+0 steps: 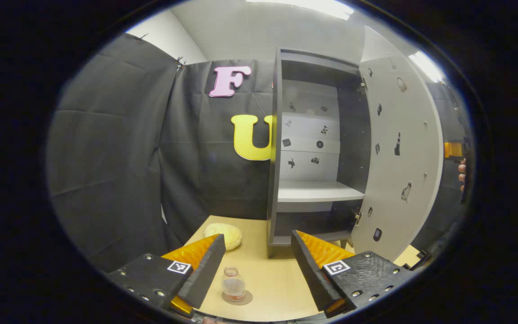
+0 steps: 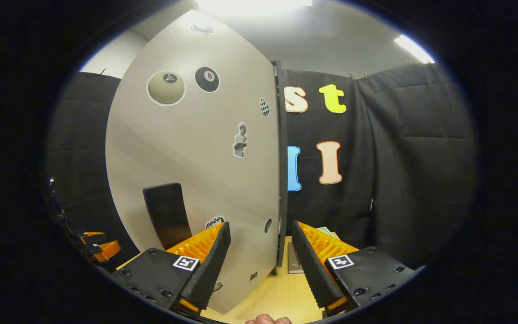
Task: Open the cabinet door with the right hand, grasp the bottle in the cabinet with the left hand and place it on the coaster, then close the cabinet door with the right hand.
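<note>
The left tool (image 1: 258, 265) hangs released above the desk (image 1: 277, 288), its fingers apart over the bottle (image 1: 233, 283), which stands on the coaster (image 1: 245, 299) before the cabinet (image 1: 313, 193). The right tool (image 2: 261, 261) is released too, fingers straddling the open door's (image 2: 196, 148) edge, beside its handle (image 2: 167, 213).

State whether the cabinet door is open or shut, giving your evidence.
Open: the cabinet door swings wide, exposing the shelves inside.
</note>
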`<state>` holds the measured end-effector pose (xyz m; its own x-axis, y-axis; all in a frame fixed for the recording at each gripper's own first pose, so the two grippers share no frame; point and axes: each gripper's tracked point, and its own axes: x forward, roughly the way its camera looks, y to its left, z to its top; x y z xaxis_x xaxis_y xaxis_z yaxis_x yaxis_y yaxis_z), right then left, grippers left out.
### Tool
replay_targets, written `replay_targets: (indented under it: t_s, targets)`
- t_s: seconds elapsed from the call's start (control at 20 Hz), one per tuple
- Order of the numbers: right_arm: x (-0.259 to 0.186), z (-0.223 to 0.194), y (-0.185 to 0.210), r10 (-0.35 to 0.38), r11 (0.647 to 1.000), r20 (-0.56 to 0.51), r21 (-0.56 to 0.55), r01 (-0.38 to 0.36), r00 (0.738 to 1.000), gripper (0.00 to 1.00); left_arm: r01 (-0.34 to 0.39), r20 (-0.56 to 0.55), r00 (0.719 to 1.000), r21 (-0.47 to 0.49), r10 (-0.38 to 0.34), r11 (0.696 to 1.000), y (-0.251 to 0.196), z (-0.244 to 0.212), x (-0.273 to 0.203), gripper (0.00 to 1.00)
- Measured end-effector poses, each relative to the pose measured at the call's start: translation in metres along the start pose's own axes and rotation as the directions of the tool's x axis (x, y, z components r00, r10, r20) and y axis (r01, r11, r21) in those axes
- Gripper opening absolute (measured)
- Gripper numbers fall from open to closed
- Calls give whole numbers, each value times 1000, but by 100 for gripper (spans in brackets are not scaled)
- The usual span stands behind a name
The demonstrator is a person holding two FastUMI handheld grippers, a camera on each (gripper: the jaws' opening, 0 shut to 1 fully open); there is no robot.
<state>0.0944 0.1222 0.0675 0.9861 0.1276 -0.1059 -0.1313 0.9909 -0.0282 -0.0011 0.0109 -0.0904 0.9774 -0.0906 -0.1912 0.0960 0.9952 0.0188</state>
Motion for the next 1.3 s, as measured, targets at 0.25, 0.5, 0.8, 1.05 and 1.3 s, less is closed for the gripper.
replay_targets:
  t_s: [0.25, 0.5, 0.8, 1.05, 1.3]
  targets:
    - [17, -3, 43, 59, 998, -12, 30, -59, 998, 89, 2, 4, 1000, 12, -2, 1000, 24, -2, 5, 91]
    - [51, 6, 84, 118, 992, -13, -40, -118, 993, 89, 13, -10, 1000, -26, -13, 1000, 50, -9, 14, 89]
    - [86, -1, 132, 153, 987, -39, -54, -155, 988, 89, 11, -9, 1000, -26, -12, 1000, 78, -12, 10, 89]
    - [88, -1, 145, 157, 987, -55, -6, -158, 986, 87, 23, -13, 1000, -62, -24, 998, 90, -21, 16, 89]
    - [60, -1, 102, 66, 998, -45, 2, -66, 997, 87, 68, -19, 997, -79, -70, 995, 79, -24, 21, 91]
